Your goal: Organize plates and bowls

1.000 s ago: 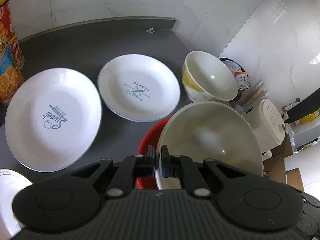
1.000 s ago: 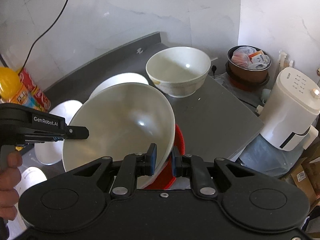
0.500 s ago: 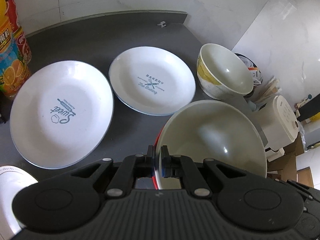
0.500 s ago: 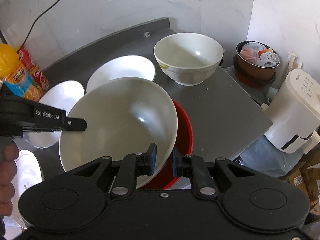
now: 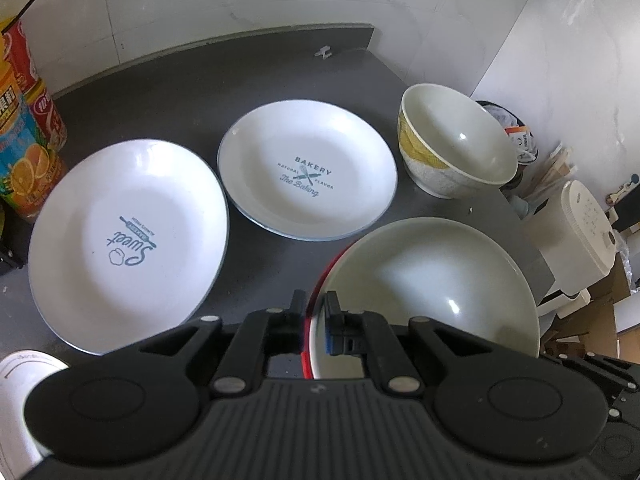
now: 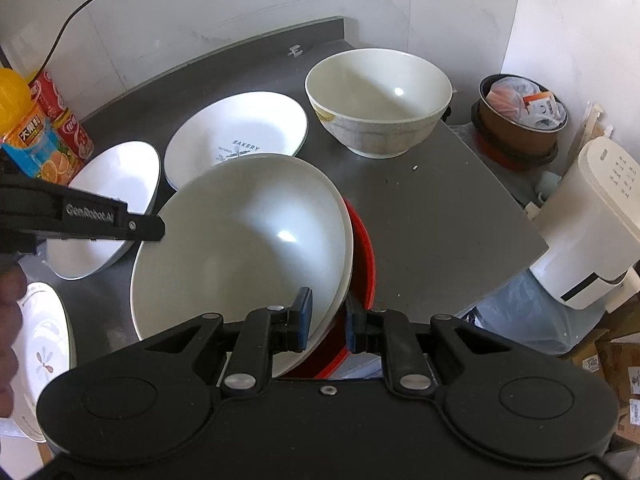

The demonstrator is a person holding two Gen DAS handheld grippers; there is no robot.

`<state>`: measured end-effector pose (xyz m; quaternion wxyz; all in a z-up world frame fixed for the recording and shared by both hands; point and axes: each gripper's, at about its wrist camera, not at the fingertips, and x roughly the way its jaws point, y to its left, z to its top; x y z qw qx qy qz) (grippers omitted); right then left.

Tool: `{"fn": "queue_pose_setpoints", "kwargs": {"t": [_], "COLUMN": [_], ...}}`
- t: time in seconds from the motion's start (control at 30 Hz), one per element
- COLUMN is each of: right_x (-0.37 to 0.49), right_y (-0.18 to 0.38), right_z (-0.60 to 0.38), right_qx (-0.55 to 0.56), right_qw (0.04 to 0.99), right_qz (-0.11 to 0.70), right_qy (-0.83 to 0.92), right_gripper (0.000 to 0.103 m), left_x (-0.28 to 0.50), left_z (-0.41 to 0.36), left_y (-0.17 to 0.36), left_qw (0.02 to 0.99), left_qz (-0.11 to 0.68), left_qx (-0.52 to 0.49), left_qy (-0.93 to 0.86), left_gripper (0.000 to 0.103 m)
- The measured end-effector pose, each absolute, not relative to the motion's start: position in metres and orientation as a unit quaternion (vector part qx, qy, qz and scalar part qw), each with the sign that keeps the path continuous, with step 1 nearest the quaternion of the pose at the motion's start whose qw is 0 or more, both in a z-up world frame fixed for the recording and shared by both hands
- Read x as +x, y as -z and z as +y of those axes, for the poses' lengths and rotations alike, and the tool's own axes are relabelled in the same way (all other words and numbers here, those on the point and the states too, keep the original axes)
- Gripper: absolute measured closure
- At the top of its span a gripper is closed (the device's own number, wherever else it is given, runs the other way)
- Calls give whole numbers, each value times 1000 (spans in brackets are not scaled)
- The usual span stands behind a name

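A large cream bowl (image 5: 424, 288) (image 6: 240, 240) rests tilted inside a red bowl (image 6: 362, 256) at the near right of the dark counter. My left gripper (image 5: 314, 312) is shut on its left rim, and its tip (image 6: 158, 228) shows from the side in the right wrist view. On the bowl's near rim my right gripper (image 6: 328, 316) is shut too. Farther back stand a second cream bowl (image 5: 456, 144) (image 6: 378, 104), a "Bakery" plate (image 5: 308, 168) (image 6: 240, 128) and a "Sweet" plate (image 5: 128, 240) (image 6: 112, 200).
A flower-patterned plate (image 6: 44, 360) lies at the near left by a person's hand (image 6: 8, 320). Juice bottles and cans (image 5: 24, 152) stand at the far left. Past the counter's right edge (image 6: 520, 216) sit a white appliance (image 6: 600, 220) and a brown pot (image 6: 520, 120).
The cream bowl, held by both grippers, has come down and levelled into the red bowl. Both cameras have pulled back a little. The left jaws look slightly wider apart.
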<state>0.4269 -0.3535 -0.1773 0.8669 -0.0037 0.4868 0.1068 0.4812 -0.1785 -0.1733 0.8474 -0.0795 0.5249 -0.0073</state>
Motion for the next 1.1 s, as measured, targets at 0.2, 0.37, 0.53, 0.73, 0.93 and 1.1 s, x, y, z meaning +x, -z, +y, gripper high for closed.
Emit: {"fn": "queue_pose_setpoints", "kwargs": {"t": [0.2,0.37,0.53,0.73,0.93,1.1], "right_x": [426,423,429,442,460,481], "right_y": [168,158,156,153,150,155], "right_z": [-362,-369,-384,-400,-413,-424], "right_qx": [12,14,31,47,59,75], "right_qw": [865,870,876,882,890,890], "right_qz": [487,475,465,453,433,431], "right_qy": [-123,-130,-125,-122,-130,-130], "right_gripper": [75,66,66,66,58,57], "left_x": [483,485,491,503,520,540], "left_z": [-178,-182,-185,-192,-205,-217], "left_y": [177,173,162,150,141,139], "left_qw": [842,842,846,853,862,865], "left_qz": [532,531,525,513,498,491], "left_qx": [-89,-92,-94,-92,-92,-99], "left_qy": [-2,-6,-15,-22,-24,-24], "left_gripper": [95,88,85,69,59,57]}}
